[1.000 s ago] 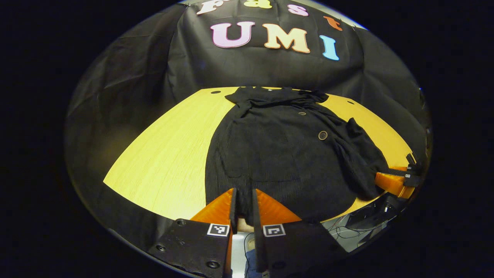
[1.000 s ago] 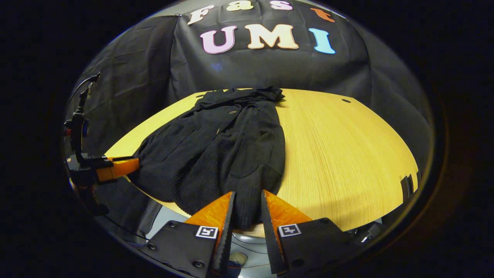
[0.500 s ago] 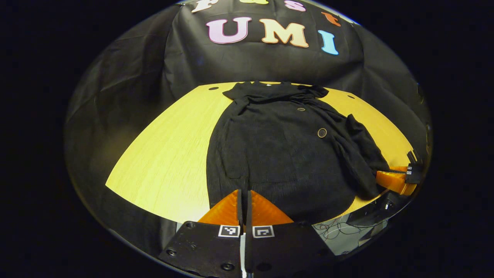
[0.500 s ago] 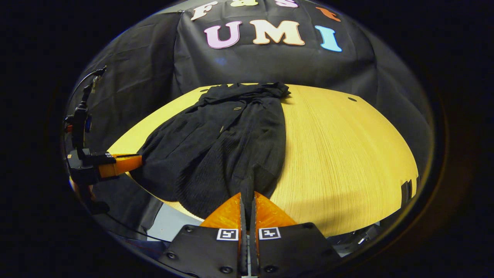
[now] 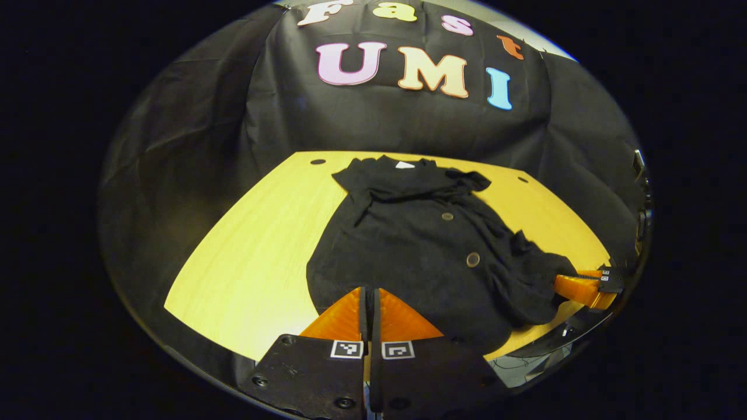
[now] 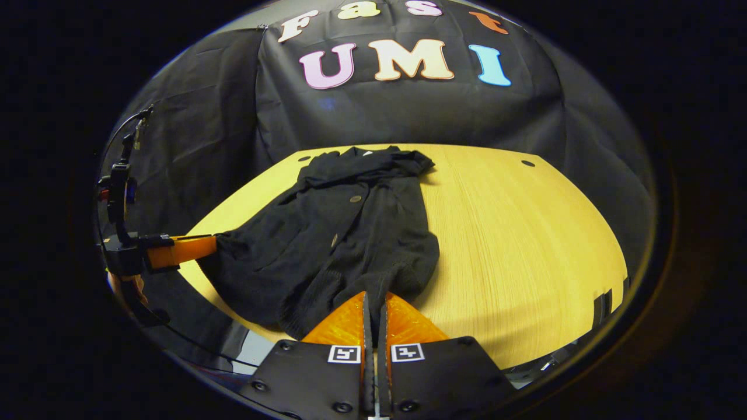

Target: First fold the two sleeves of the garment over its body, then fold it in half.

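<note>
Relative to the frames 1 s earlier, both pairs of jaws have closed from a narrow gap onto the near hem, and the hem has lifted off the table, bunching the lower cloth toward the collar. The left gripper [image 5: 369, 294], at 6 o'clock in the left gripper view, has its jaws drawn together with dark fabric pinched between them; the right gripper [image 6: 374, 300], at 6 o'clock in the right gripper view, is likewise clamped on the hem. The black garment [image 5: 420, 245] lies on the yellow table [image 5: 251, 245], collar at 12 o'clock, hem toward 6 o'clock, with 2 buttons [image 5: 473, 259] visible down the front. Both sleeves appear already laid over the body, so the step in hand is judged to be the half fold. To do it well, both grippers should rise together, keeping the hem taut and level between them, carry it toward 12 o'clock, and lay it squarely on the collar edge. Uneven height or speed would probably skew the fold or drag the sleeves out.
</note>
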A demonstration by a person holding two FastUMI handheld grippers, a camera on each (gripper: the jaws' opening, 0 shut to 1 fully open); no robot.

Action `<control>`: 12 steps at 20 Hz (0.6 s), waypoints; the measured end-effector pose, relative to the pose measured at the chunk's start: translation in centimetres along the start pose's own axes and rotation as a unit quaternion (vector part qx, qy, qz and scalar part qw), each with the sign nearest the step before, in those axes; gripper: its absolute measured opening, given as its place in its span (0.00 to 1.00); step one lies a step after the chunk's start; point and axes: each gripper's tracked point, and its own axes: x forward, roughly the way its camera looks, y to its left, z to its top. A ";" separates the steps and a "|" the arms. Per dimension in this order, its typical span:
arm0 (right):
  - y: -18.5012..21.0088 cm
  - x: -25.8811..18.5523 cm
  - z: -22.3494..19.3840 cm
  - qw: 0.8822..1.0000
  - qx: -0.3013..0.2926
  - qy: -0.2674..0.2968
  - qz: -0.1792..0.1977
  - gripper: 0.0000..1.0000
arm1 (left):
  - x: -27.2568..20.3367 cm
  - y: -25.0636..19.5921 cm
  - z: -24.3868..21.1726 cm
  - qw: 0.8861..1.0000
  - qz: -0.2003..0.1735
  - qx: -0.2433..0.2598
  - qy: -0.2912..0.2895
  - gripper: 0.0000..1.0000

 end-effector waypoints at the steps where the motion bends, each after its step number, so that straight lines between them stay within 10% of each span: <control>1: 0.0 0.2 1.1 1.000 0.004 -0.007 -0.002 0.05 | 0.5 0.1 1.1 1.000 -0.003 -0.001 -0.008 0.00; 12: -0.7 5.3 14.5 0.997 -0.004 -0.071 -0.036 0.04 | 8.3 2.2 12.5 0.997 -0.025 -0.006 -0.071 0.00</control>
